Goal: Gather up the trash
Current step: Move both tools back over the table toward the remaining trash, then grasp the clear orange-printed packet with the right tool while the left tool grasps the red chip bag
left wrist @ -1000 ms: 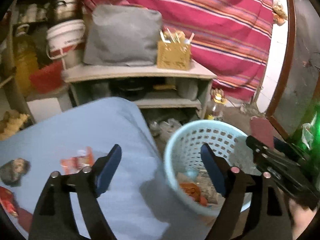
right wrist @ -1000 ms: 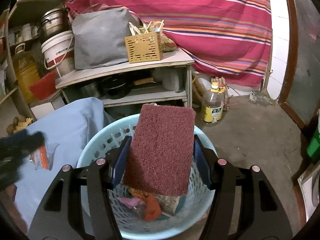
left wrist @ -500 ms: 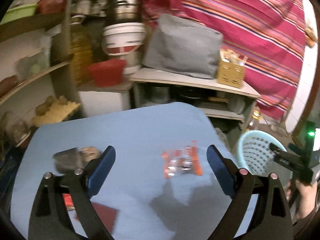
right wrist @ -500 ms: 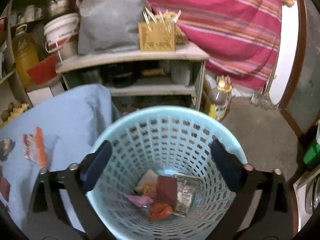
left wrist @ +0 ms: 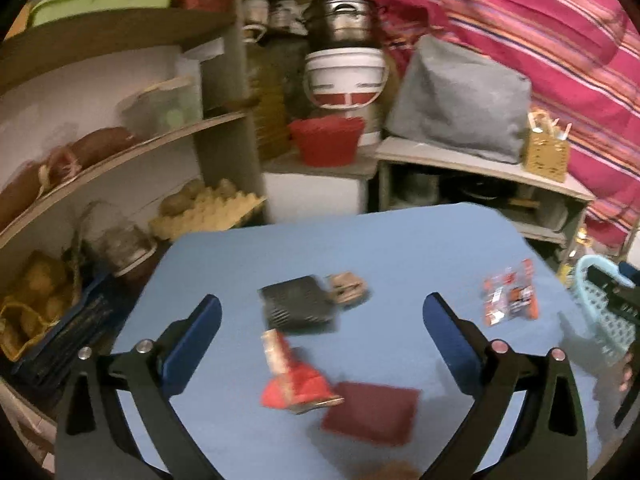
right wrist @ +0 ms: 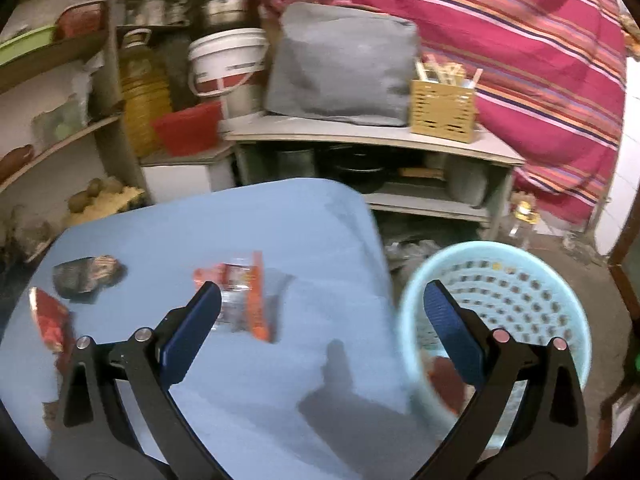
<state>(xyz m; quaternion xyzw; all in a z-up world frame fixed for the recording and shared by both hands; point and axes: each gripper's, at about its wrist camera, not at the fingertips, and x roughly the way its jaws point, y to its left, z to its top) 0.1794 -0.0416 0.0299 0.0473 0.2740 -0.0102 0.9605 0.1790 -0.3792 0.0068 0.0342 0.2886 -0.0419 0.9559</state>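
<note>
Blue table [left wrist: 360, 240] carries the trash: left gripper [left wrist: 322, 320], jaws just spread wide and empty, is nearest the red wrapper [left wrist: 292, 384]; right gripper [right wrist: 322, 316], equally wide and empty, hangs between orange packet [right wrist: 244, 300] and basket [right wrist: 540, 280].

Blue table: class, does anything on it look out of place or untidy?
Yes. Litter lies scattered on the table: an orange wrapper, a dark packet, a red packet and a maroon pad. None is in the basket beside it.
</note>
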